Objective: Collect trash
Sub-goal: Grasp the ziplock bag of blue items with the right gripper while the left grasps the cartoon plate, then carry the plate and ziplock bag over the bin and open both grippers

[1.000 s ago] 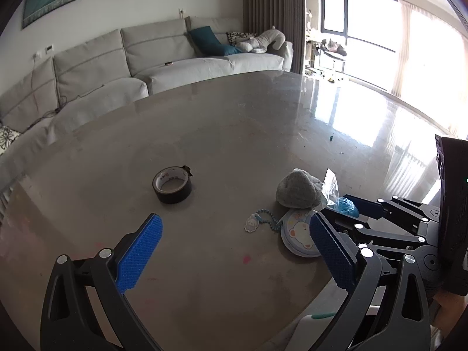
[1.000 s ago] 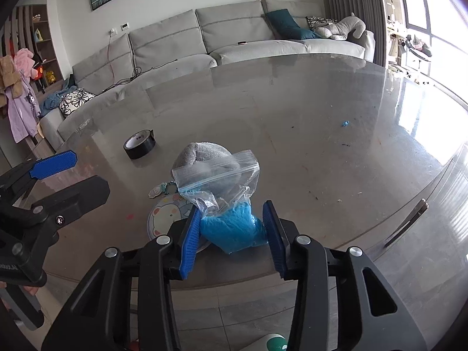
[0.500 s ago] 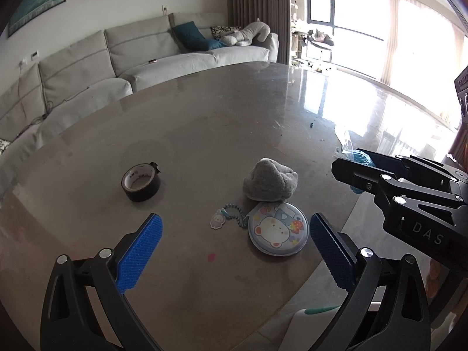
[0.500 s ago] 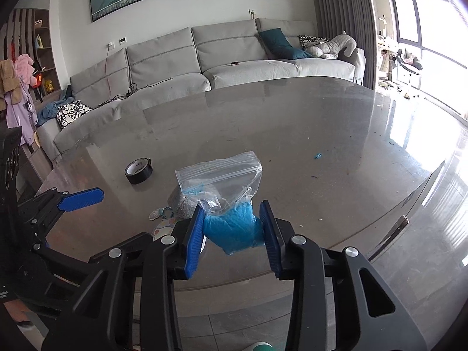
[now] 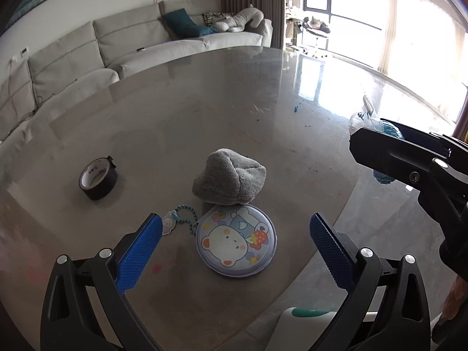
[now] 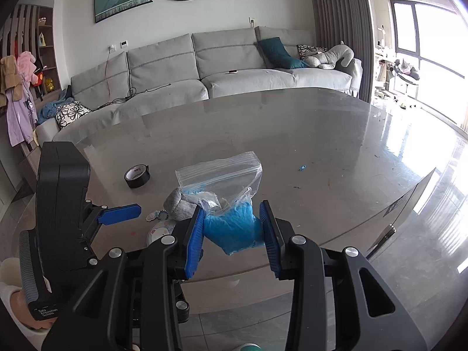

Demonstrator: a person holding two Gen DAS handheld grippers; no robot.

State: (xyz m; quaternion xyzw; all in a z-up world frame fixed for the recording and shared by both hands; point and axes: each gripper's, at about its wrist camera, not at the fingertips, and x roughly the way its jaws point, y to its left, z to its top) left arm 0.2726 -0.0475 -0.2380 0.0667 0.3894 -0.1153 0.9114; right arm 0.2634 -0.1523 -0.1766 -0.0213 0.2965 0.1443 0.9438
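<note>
My right gripper point(image 6: 232, 235) is shut on a clear zip bag point(image 6: 225, 181) with blue stuff in its bottom, held up off the table's near edge. The bag point(image 5: 361, 117) also shows at the right of the left wrist view, behind the right gripper's black finger. My left gripper point(image 5: 235, 248) is open above the near part of the table, over a round bear-print pad point(image 5: 237, 241). Just beyond the pad lies a crumpled grey cloth point(image 5: 229, 178). A small charm on a teal bead chain point(image 5: 180, 219) lies left of the pad. A black tape roll point(image 5: 98, 178) stands further left.
The round grey table point(image 5: 204, 111) has a few small specks at its far right. A white bin with a green rim point(image 5: 304, 318) sits below the table's near edge. A grey sofa point(image 6: 204, 67) stands behind the table.
The right gripper has lifted the bag up and away from the grey cloth. The left gripper has moved in lower over the bear pad and cloth, which now look larger.
</note>
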